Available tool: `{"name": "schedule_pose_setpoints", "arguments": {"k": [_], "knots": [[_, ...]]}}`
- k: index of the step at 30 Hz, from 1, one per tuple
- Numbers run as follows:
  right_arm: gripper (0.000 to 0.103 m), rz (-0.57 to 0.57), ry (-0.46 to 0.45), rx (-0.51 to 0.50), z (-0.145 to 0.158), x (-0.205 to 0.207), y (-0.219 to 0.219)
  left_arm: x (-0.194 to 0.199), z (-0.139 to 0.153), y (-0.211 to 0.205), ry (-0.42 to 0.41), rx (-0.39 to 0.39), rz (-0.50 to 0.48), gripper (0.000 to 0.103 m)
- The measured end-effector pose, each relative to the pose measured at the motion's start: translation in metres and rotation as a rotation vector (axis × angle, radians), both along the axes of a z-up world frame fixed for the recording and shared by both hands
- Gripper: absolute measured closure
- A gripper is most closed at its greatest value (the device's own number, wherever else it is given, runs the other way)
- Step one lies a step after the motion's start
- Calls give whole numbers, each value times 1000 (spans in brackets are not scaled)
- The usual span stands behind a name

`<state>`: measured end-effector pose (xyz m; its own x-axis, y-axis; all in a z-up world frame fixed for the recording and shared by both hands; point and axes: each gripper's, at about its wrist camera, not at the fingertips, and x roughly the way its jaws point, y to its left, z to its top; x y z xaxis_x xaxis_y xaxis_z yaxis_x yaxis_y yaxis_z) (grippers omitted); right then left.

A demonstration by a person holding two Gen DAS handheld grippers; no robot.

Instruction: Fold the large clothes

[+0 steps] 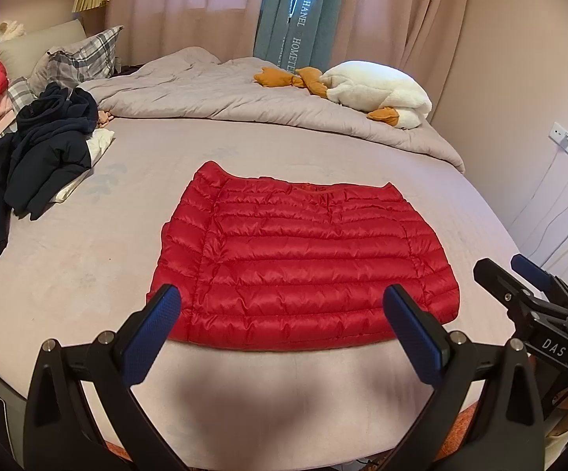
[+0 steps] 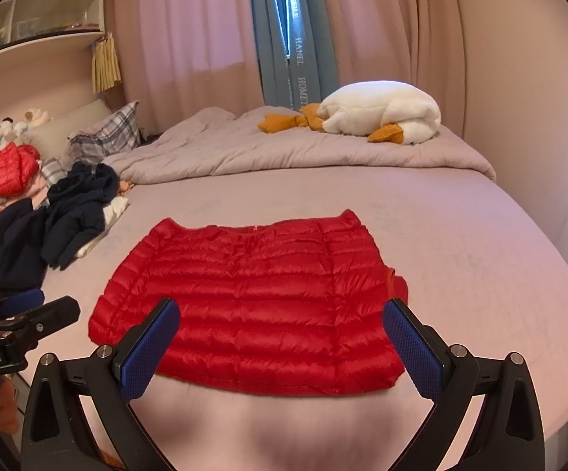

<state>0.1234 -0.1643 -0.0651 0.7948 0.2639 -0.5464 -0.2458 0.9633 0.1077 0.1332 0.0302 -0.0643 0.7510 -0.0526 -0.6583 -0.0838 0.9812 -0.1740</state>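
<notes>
I hold both tongs, left [image 1: 280,325] and right [image 2: 282,337], spread wide and empty above the near edge of the bed [image 1: 87,243]. The folded red quilted puffer jacket [image 1: 303,263] lies flat there. The teal curtain [image 1: 295,19] reads "HANEL" and "HOMETE"; the right tongs' body reads "DAS".

Navy clothes pile [image 1: 17,165] edge-cropped

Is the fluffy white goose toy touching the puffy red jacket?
Apart. In the right wrist view, the fluffy white goose toy lies on the rumpled grey quilt, with bare pink sheet separating it from the puffy red jacket.
</notes>
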Motion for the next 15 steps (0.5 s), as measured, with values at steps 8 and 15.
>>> {"name": "schedule_pose_setpoints", "arguments": {"k": [8, 15], "knots": [[1, 0, 4, 1, 0, -1, 1, 0, -1, -1, 3, 2, -4, 0], [1, 0, 12, 1, -2, 1, 1, -1, -2, -1, 5, 1, -3, 0]]}}
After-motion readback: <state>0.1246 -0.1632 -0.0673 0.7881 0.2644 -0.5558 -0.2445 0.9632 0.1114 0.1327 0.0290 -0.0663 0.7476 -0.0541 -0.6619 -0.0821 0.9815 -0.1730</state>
